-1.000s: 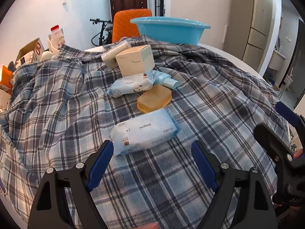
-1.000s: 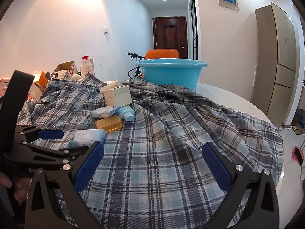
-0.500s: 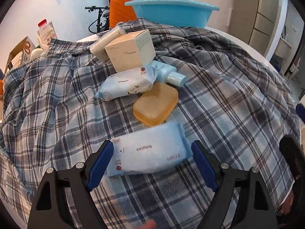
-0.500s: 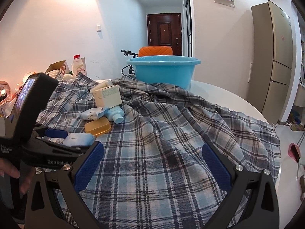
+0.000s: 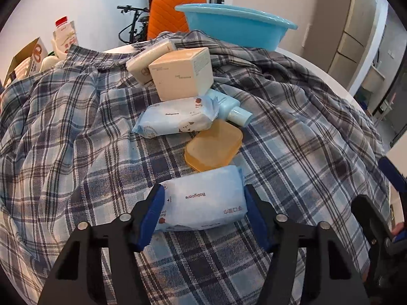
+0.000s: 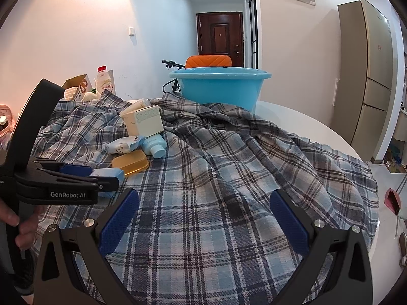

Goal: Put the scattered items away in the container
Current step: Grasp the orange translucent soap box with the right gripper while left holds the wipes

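With the left gripper (image 5: 202,204) clamped on the wipes pack (image 5: 203,200), next comes lifting it to the basin (image 5: 235,26) at twelve o'clock, right gripper (image 6: 203,218) idle, apart.

A: Plaid cloth (image 6: 229,178) rumpled over the round white worktop (image 6: 300,124). Far side?

B: Orange chair (image 5: 175,12) back, bicycle (image 5: 132,25) handlebars just left of it. Dark wooden door (image 6: 220,39) down the hall.

A: Left edge?

B: Red-capped milk bottle (image 6: 104,81) beside an open cardboard box (image 6: 77,86). Tall beige refrigerator (image 6: 368,76) on the right wall.
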`<state>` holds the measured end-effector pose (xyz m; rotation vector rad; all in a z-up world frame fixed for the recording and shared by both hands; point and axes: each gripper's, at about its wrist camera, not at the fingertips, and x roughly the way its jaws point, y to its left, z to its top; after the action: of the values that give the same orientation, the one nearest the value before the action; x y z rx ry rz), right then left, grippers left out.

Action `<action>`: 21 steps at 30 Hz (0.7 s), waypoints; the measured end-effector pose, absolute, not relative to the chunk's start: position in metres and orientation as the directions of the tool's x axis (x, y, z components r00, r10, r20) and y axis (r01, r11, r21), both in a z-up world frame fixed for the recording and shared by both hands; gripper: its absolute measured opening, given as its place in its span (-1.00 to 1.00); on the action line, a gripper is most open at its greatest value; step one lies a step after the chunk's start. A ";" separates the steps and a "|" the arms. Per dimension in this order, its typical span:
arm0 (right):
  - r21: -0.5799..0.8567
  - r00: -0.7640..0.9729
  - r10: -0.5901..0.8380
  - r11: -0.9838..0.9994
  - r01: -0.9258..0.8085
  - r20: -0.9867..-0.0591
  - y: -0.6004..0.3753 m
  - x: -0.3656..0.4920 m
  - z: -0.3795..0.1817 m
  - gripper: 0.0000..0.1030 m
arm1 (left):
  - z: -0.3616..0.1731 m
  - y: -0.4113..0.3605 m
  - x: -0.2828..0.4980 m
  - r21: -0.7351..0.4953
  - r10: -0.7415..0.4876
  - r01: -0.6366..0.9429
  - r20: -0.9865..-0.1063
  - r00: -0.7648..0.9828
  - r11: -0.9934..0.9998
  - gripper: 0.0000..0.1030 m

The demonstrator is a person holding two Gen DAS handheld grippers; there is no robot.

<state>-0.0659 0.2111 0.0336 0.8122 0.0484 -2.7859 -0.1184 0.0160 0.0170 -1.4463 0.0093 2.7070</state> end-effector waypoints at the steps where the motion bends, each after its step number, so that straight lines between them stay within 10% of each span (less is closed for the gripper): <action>1: 0.034 -0.817 -0.219 -0.971 0.238 -0.533 0.211 -0.066 0.034 0.99 | 0.018 0.016 -0.118 -0.030 0.063 -0.069 -0.830 -0.554 -0.997 0.19; 21: 0.040 -0.786 -0.309 -0.939 0.342 -0.535 0.195 -0.079 0.053 0.99 | 0.047 -0.015 -0.094 -0.028 0.042 -0.032 -0.803 -0.595 -0.999 0.14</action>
<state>-0.0787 0.1953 0.0532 0.7889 0.0844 -2.6799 -0.0942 -0.0148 0.0466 -1.3940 -0.0167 2.7692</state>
